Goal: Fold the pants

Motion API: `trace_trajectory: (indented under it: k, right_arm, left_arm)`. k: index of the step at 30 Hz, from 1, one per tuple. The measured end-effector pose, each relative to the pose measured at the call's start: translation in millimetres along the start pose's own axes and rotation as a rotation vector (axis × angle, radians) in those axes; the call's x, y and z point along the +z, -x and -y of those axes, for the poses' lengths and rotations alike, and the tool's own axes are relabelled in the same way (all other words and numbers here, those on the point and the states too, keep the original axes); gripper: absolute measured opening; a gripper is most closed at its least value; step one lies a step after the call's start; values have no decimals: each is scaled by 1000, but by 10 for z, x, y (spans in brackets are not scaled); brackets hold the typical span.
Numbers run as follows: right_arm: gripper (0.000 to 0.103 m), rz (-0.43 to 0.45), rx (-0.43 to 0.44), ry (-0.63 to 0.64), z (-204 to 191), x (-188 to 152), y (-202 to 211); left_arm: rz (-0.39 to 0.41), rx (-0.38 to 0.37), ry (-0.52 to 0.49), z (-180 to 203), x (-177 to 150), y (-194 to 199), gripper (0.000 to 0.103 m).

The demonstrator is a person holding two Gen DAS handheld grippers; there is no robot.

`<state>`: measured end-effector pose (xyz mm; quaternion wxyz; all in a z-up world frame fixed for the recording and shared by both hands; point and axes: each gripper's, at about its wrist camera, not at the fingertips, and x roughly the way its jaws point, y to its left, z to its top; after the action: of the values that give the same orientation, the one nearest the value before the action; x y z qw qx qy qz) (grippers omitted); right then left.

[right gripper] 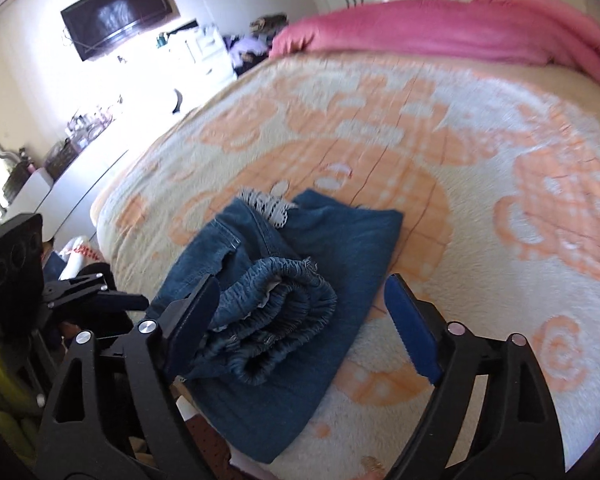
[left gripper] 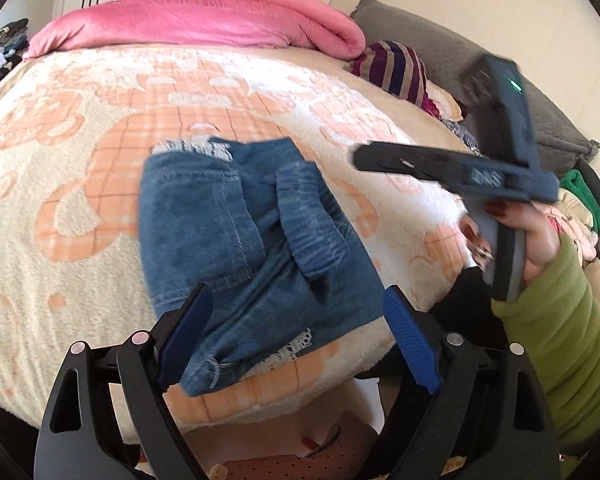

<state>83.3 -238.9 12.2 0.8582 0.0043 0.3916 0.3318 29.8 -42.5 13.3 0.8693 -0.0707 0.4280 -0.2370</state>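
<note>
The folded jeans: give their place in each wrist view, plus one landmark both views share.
Left wrist view: folded jeans lie centre, between this tool's open fingers, on the orange-patterned blanket.
Right wrist view: folded jeans lie lower centre, gathered waistband nearest the camera.
Shared landmark: pink duvet along the bed's far edge.

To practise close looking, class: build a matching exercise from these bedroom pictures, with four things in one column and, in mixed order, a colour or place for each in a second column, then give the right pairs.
Column one:
1. pants
2. quilt
3. sleeve
4. television

Column two:
A. green, at the wrist of the hand holding a gripper
B. pink, heaped at the far end of the bed
C. black, mounted on the wall
D. blue denim, folded on the cream and orange blanket

Right pairs: 1-D, 2-B, 3-A, 4-C.
</note>
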Motion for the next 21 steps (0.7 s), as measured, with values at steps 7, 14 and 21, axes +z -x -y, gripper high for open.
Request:
trace_trajectory:
  k: [7, 14, 21]
  right_arm:
    - [90, 96, -2, 22, -237, -332, 363]
    - [90, 56, -10, 113, -635, -586, 357]
    - [88, -4, 33, 304, -1181, -703, 106]
  left_arm:
    - [44, 58, 22, -211, 41, 149, 96]
    - [53, 94, 67, -513, 141, 90, 96]
    - [8, 67, 61, -716, 369, -217, 70]
